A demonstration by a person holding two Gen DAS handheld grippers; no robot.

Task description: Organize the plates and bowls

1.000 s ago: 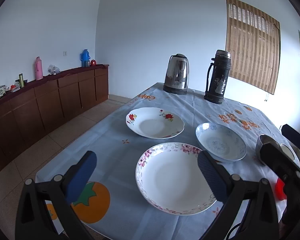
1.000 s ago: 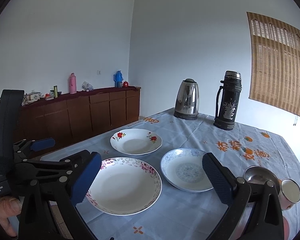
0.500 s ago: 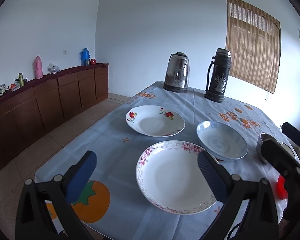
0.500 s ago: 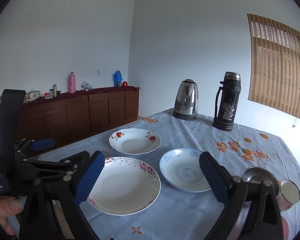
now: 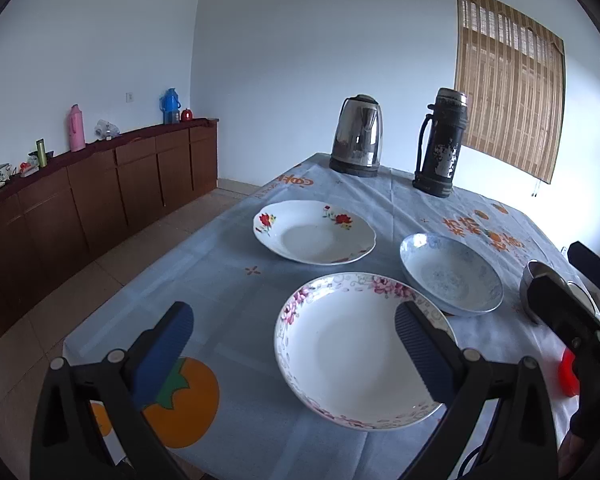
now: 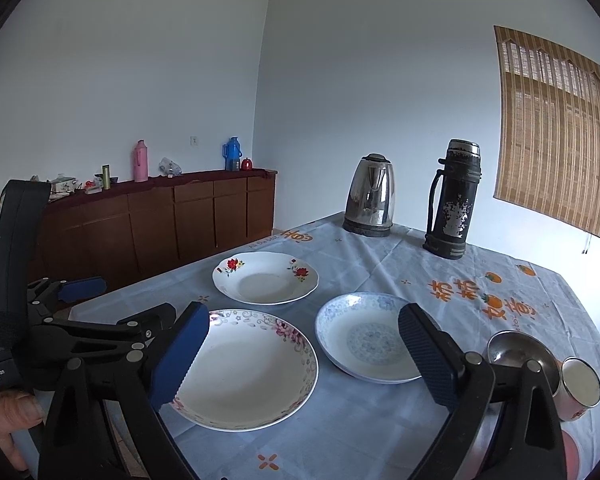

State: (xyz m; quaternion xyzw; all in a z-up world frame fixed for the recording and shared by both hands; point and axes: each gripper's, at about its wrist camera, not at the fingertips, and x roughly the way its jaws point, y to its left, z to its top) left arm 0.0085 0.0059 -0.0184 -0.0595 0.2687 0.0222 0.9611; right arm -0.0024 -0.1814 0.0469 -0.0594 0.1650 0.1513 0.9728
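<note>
Three dishes sit on the blue tablecloth. A pink-flowered white plate [image 5: 356, 352] [image 6: 244, 372] is nearest. A red-flowered white plate [image 5: 314, 232] [image 6: 265, 278] lies behind it. A blue patterned plate [image 5: 452, 272] [image 6: 370, 336] is to the right. A steel bowl [image 5: 540, 280] [image 6: 520, 352] sits at the far right. My left gripper [image 5: 292, 352] is open and empty, above the near table edge before the pink-flowered plate. My right gripper [image 6: 304, 356] is open and empty, hovering over the gap between the pink-flowered and blue plates.
A steel kettle [image 5: 358, 136] and a dark thermos [image 5: 442, 142] stand at the table's far end. A metal cup [image 6: 580, 388] stands next to the steel bowl. A red object [image 5: 568, 372] lies at the right edge. A brown sideboard [image 5: 100, 192] runs along the left wall.
Both grippers have drifted slightly forward and down towards the plates. Nothing on the table has moved.
</note>
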